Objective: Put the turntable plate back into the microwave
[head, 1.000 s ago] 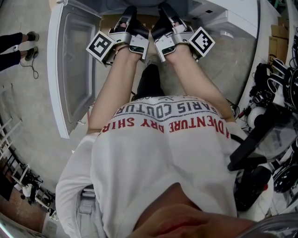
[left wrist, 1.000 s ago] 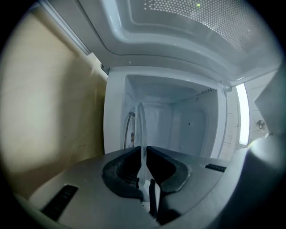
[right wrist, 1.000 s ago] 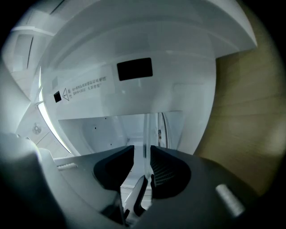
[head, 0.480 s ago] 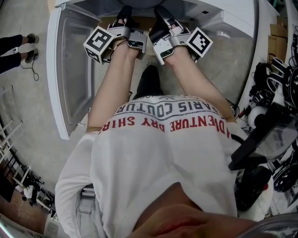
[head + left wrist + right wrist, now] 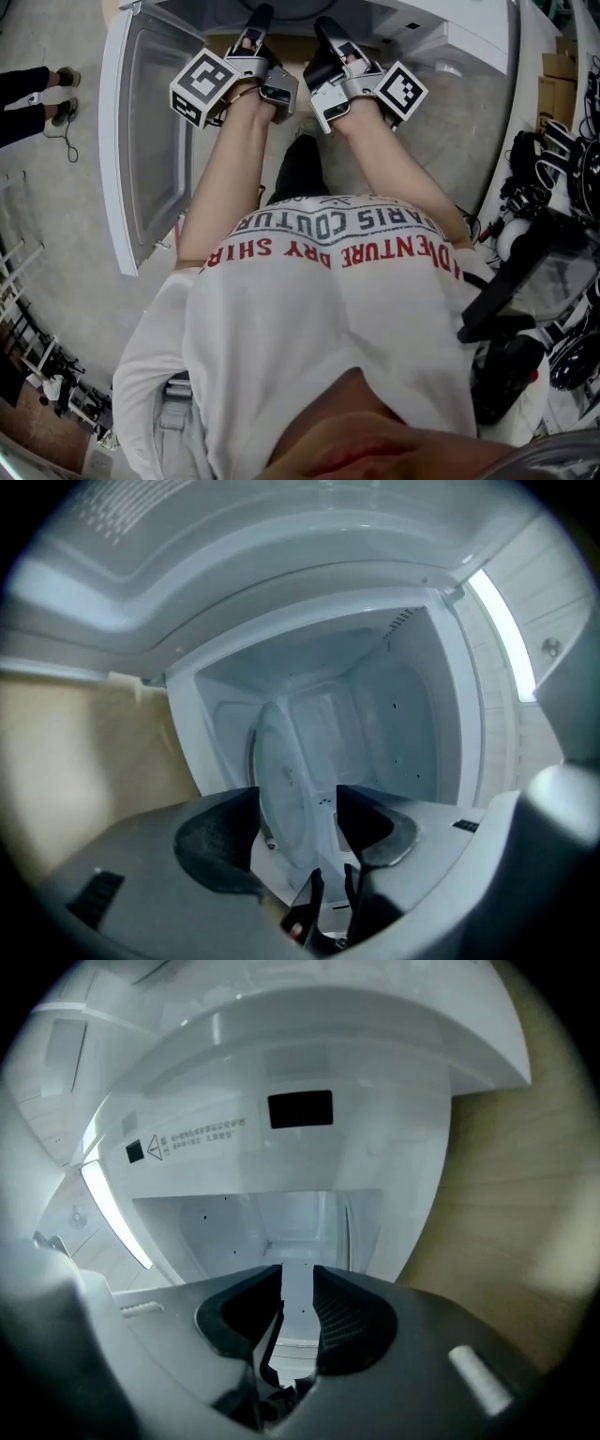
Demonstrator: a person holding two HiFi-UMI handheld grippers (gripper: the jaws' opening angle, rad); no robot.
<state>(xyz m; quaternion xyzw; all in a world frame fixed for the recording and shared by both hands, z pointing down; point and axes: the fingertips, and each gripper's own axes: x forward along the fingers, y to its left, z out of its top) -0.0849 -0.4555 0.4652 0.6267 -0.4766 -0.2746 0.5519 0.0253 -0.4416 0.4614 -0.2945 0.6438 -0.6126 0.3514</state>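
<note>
The plate [image 5: 286, 780] is already inside the microwave [image 5: 412, 724]. In the left gripper view it looks like a narrow upright oval, I think because this gripper is turned on its side. Its rim passes between the jaws of the left gripper [image 5: 295, 808]. These jaws are opening, and the pads do not press the glass.

The right gripper [image 5: 297, 1288] has its jaws almost together, with only a thin slit between them. Whether the clear rim is pinched there, I cannot tell.

I judge this to be the release step. Whether the plate sits on its centre support is not visible. The next move calls for drawing the left gripper straight back without catching the rim, then freeing the right one.

Compared with one second ago, the head view shows the left marker cube [image 5: 202, 86] rolled over. Both grippers also reach a little deeper into the opening, beside the open door [image 5: 150, 141].
</note>
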